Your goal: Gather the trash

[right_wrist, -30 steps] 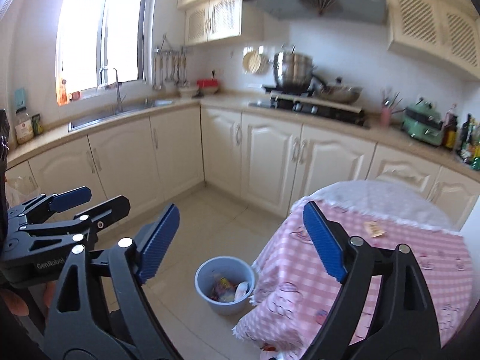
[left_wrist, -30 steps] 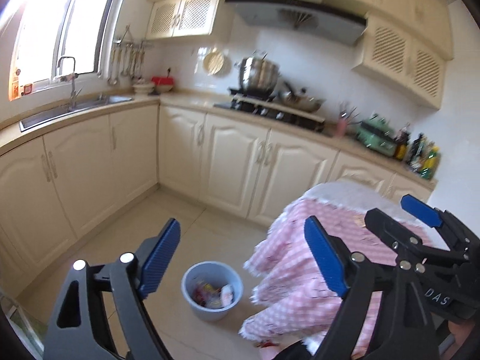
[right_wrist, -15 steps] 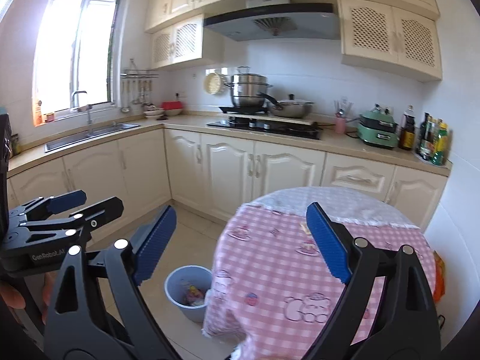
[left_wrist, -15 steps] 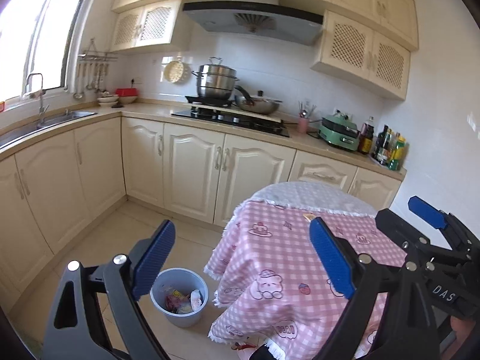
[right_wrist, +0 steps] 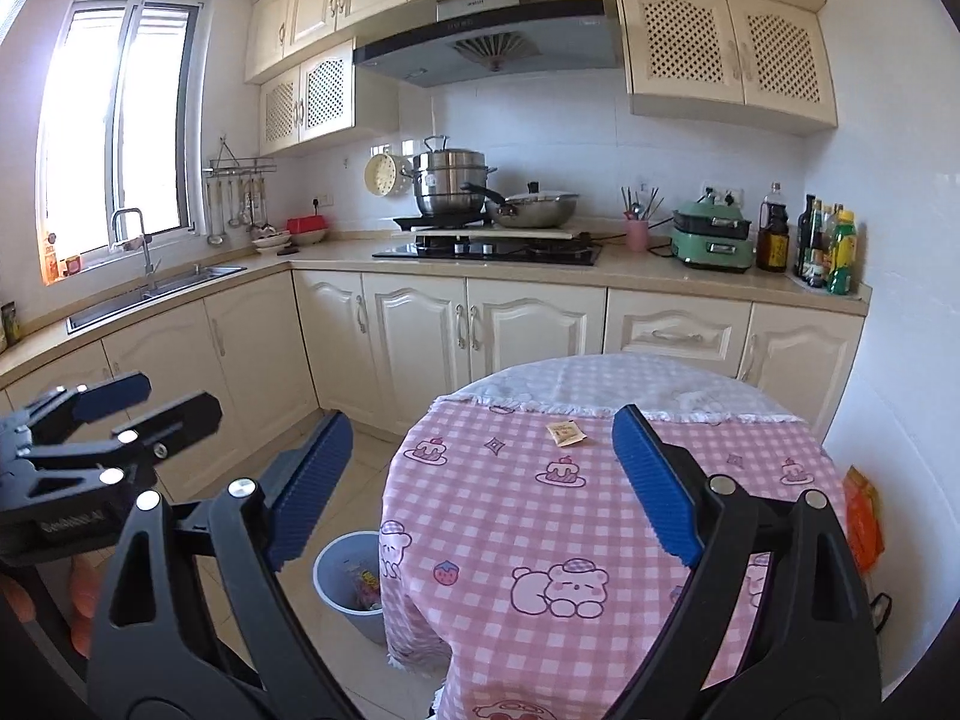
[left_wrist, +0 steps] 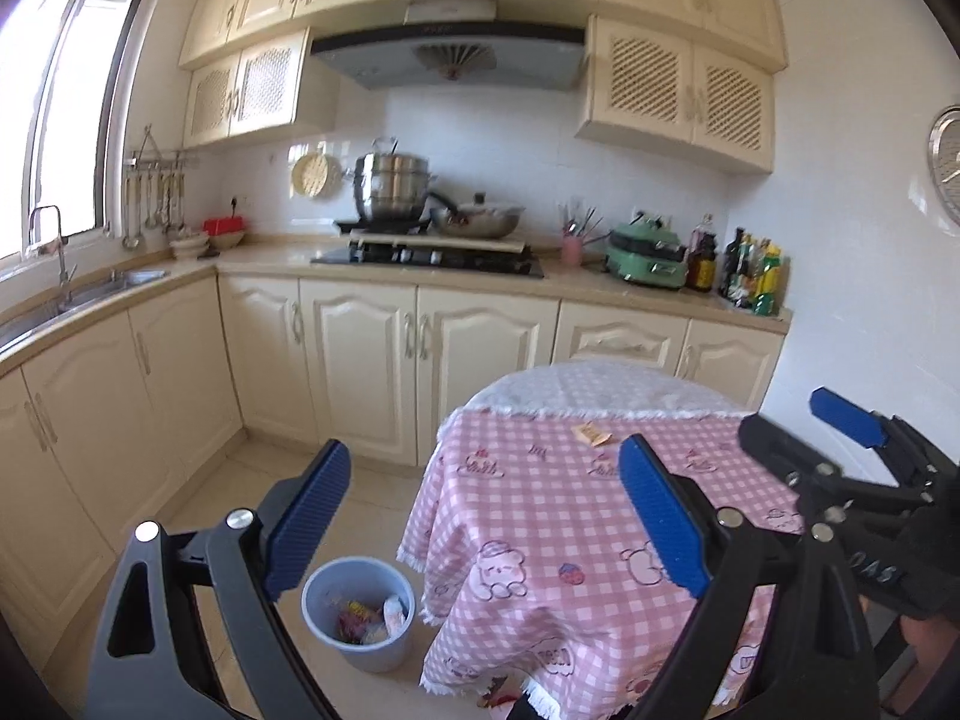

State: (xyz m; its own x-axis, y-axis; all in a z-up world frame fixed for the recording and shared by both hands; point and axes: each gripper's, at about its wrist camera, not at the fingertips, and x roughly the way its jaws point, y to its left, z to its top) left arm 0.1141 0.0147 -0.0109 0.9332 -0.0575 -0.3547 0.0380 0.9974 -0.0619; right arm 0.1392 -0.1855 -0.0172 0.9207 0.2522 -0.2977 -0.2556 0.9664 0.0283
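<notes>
Both grippers, left [left_wrist: 483,531] and right [right_wrist: 480,489], hover empty with fingers wide apart before the counter [right_wrist: 600,516], where a small wrapper [right_wrist: 565,432] lies toward its far edge; the right should reach over and pinch it flat, then carry it to the bin [left_wrist: 358,621] on the floor at left.

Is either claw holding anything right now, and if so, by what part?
Nothing is held. The left claw and right claw are both open and empty; the wrapper lies on the table.
</notes>
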